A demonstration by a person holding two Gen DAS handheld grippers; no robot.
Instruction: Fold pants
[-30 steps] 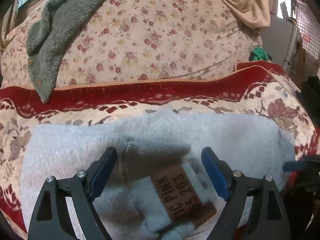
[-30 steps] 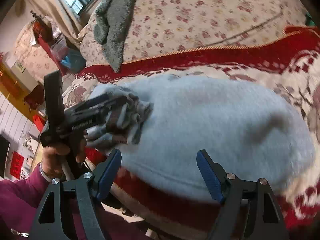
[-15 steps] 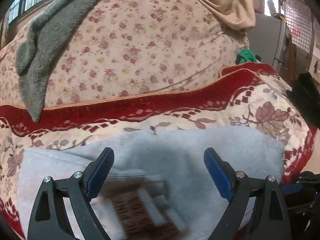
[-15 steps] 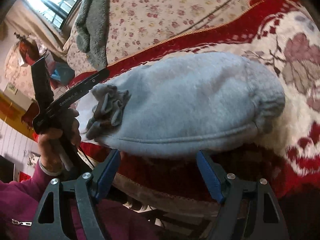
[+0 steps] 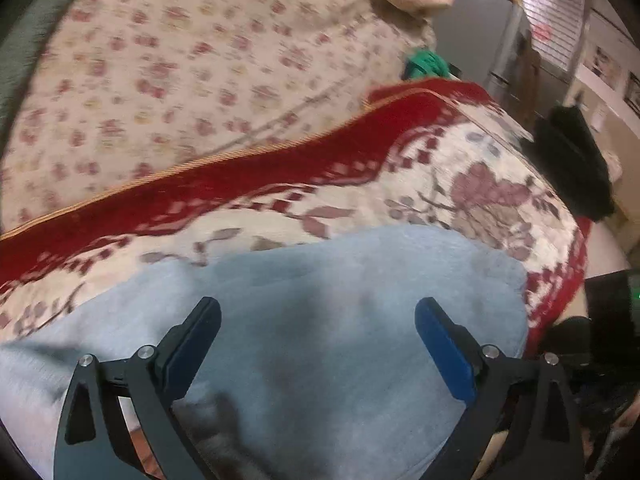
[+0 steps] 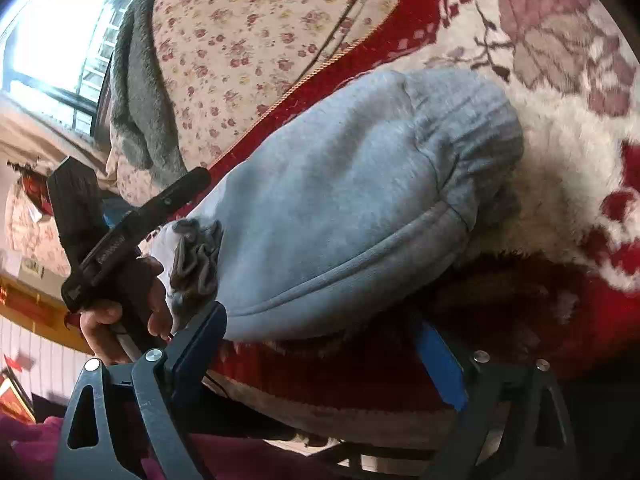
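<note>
**Folded grey sweatpants at the near edge of the bed, both grippers free of them**

Folded into a compact bundle: grey fleece sweatpants (image 6: 340, 208), lying on the red-and-cream floral blanket (image 6: 560, 40) right along the bed's near edge, partly over the red border. Ribbed cuffs (image 6: 196, 256) bunched at the bundle's left end, ribbed waistband (image 6: 472, 128) rounded over at the right end. Placed close to the edge most likely for reach, so that both ends stay within the person's arms without leaning over the bed.

Left gripper (image 5: 316, 320) spread wide, jaws well apart, nothing between them, hovering over the grey fabric (image 5: 320, 340) and looking across it toward the bed's far right corner. From the right wrist view, same tool (image 6: 132, 224) in the left hand (image 6: 120, 312) beside the cuff end; whether touching the cuffs, cannot tell. Probably held there to press or tidy the loose cuffs.

Right gripper (image 6: 320, 344) also wide open and empty, low at the near edge below the bundle, fingers straddling the edge of the blanket rather than the cloth.

Beyond the red border: a rose-print sheet (image 5: 180, 80), a dark grey towel (image 6: 136, 92) draped over it near the window side, something green (image 5: 426, 62) at the far right. Left wrist view blurred by motion.

Judged nearly complete; perhaps a final smoothing left.
</note>
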